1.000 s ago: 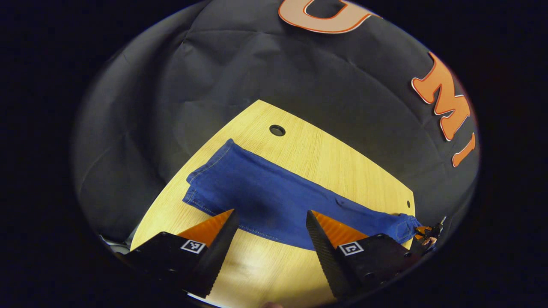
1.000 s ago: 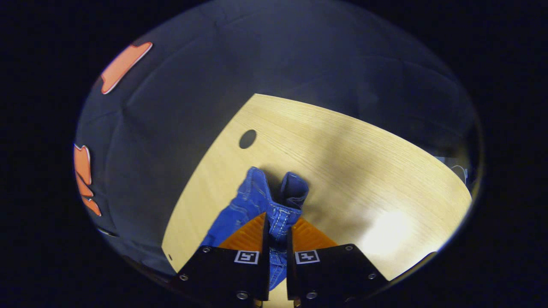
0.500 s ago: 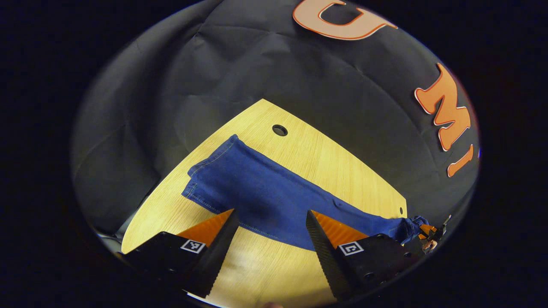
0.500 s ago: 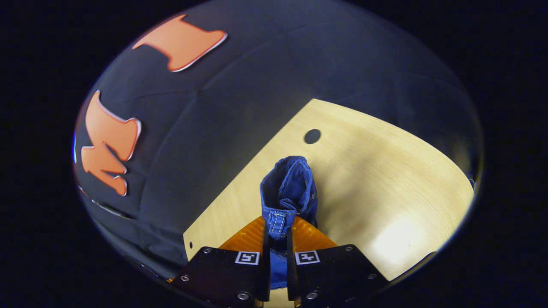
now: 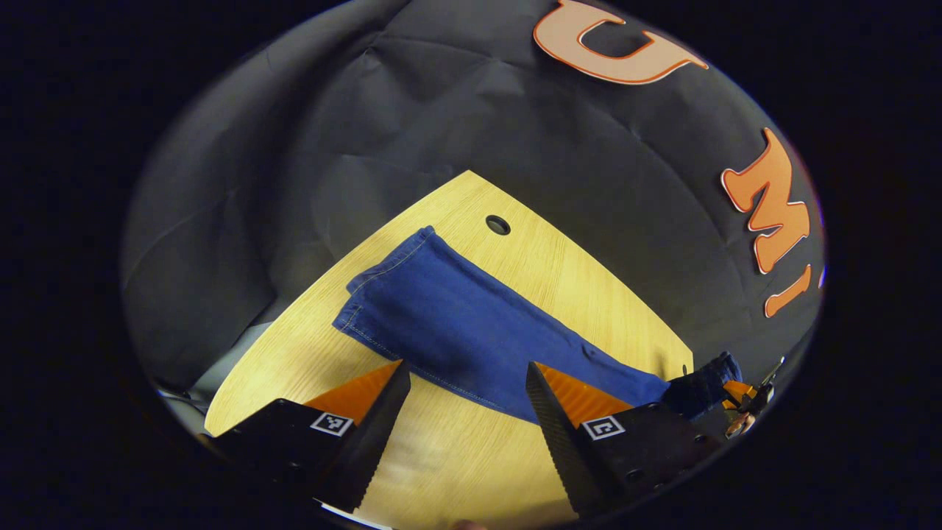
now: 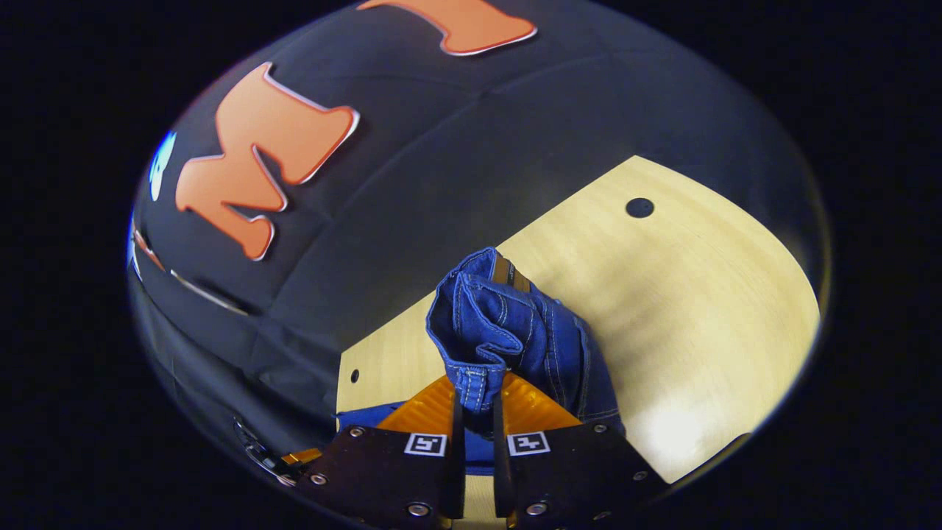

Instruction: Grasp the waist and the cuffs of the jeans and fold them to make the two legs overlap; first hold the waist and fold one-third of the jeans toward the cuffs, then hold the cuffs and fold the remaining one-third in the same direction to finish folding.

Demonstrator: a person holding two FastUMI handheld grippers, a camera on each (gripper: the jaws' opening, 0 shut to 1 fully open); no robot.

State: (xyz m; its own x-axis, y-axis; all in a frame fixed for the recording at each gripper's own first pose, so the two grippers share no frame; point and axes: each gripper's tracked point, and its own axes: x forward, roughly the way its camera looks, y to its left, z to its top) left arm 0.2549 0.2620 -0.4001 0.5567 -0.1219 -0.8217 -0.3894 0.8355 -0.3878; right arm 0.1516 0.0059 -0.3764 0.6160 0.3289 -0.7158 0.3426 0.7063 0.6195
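The jeans (image 5: pixel 471 331) lie on the wooden table (image 5: pixel 574 280), stretched out with the two legs already laid one over the other. The cuffs (image 5: pixel 383 283) rest flat toward the table's far corner, near the round hole (image 5: pixel 498 224) in the top (the hole sits just beyond the cloth, not under it).

In the left gripper view, the left gripper (image 5: pixel 465 401) hangs above the near edge of the table with its jaws spread wide, holding nothing; the middle of the legs shows between them. At the far right of that view the right gripper (image 5: pixel 739 401) shows small, at the waist end, which is lifted off the table there.

In the right gripper view, the right gripper (image 6: pixel 475 412) has its jaws pinching the waist (image 6: pixel 493 324) of the jeans. The denim is bunched and stands up above the jaws, seams and stitching showing, raised clear of the table. A small hole (image 6: pixel 355 375) sits near the table's corner beside it.
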